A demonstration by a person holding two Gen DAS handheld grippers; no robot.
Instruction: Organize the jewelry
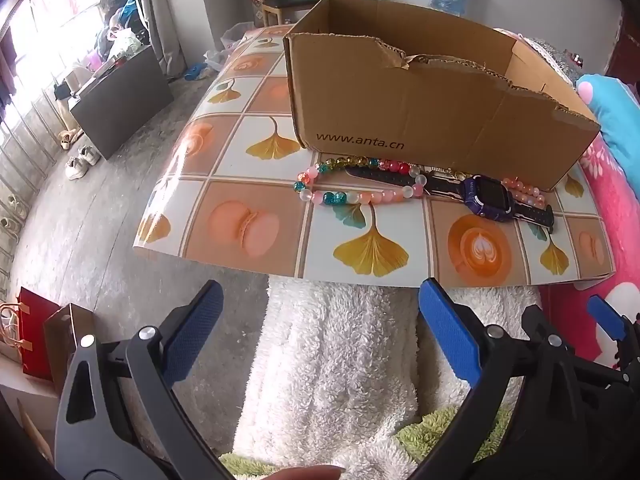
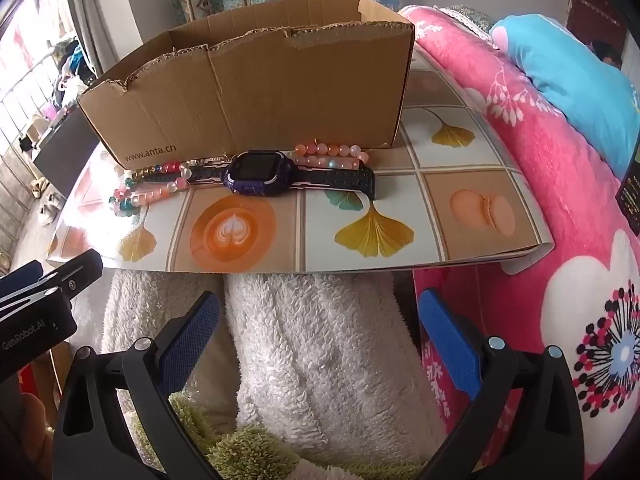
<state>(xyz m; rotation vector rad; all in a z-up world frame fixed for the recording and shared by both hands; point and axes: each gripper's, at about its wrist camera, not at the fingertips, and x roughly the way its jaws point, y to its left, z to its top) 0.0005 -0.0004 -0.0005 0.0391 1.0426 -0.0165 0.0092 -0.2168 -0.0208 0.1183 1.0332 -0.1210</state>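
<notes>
A purple smartwatch with a black strap (image 1: 486, 197) (image 2: 260, 172) lies on a patterned board (image 1: 256, 184) (image 2: 400, 216) in front of an open cardboard box (image 1: 420, 92) (image 2: 248, 92). A long multicoloured bead string (image 1: 360, 196) (image 2: 152, 194) lies left of the watch. A pink bead bracelet (image 1: 524, 192) (image 2: 332, 151) lies behind the watch's right strap. My left gripper (image 1: 320, 328) is open and empty, held back below the board's front edge. My right gripper (image 2: 320, 328) is open and empty, also short of the board.
A white fluffy towel (image 1: 340, 360) (image 2: 320, 340) lies under the board's front edge. A pink floral blanket (image 2: 540, 200) and a blue pillow (image 2: 568, 80) lie to the right. The floor, shoes (image 1: 82, 162) and a dark cabinet (image 1: 120, 100) are on the left.
</notes>
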